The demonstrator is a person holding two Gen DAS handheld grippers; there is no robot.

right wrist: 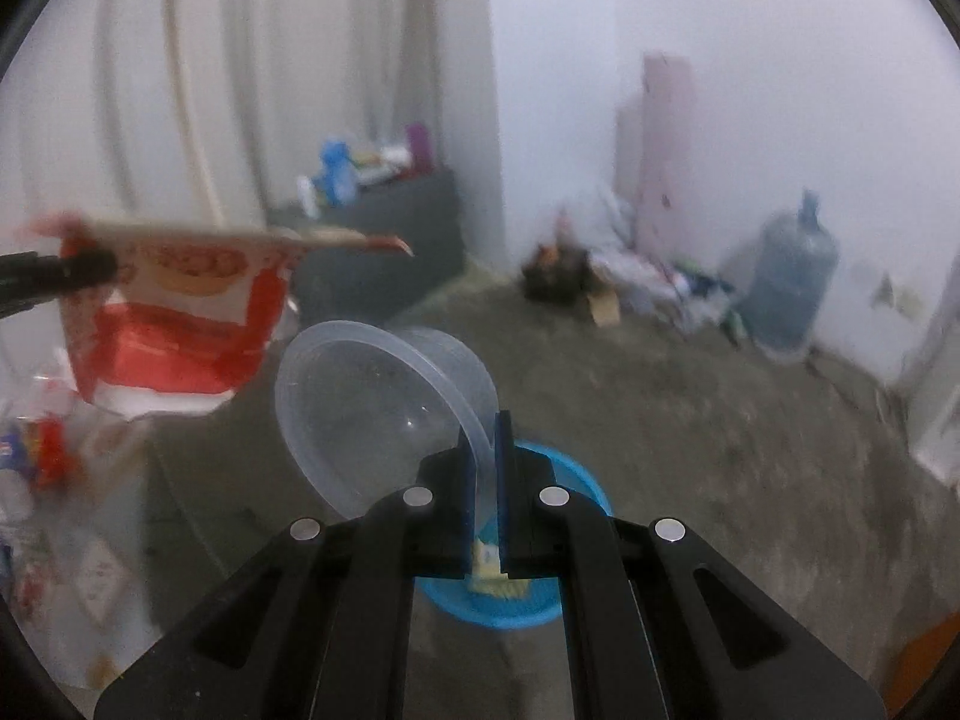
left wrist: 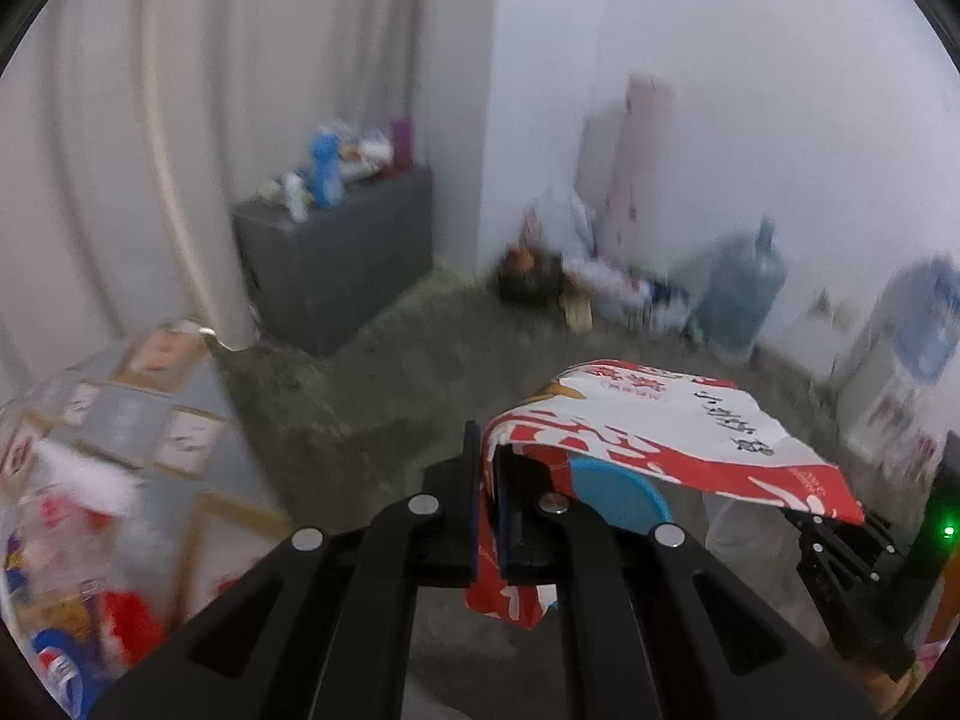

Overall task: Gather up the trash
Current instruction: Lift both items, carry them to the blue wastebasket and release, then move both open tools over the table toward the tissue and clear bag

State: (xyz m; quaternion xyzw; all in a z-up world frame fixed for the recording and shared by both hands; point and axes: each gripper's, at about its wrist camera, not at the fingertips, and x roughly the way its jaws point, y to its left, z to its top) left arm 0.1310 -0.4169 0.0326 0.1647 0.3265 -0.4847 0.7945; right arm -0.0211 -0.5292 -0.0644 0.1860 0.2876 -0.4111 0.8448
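Currently both tools are loaded and held up off the floor. Left gripper (left wrist: 489, 483): fingers pinched tight on a red-and-white snack wrapper (left wrist: 672, 426), which drapes off to its right and hangs a little below the pads; from the right wrist view the same wrapper (right wrist: 174, 324) shows at far left, clamped at its edge. Right gripper (right wrist: 485, 468): fingers closed on the rim of a clear plastic tub (right wrist: 372, 402), tub tilted with its mouth toward the camera. Blue bin (right wrist: 576, 480) stands on the grey floor (right wrist: 690, 420) directly beneath the right gripper, with some yellow scrap inside. Both views are motion-blurred. Background: grey cabinet (left wrist: 336, 264) by the curtain (left wrist: 150, 138), water jug (right wrist: 792, 282) against the wall
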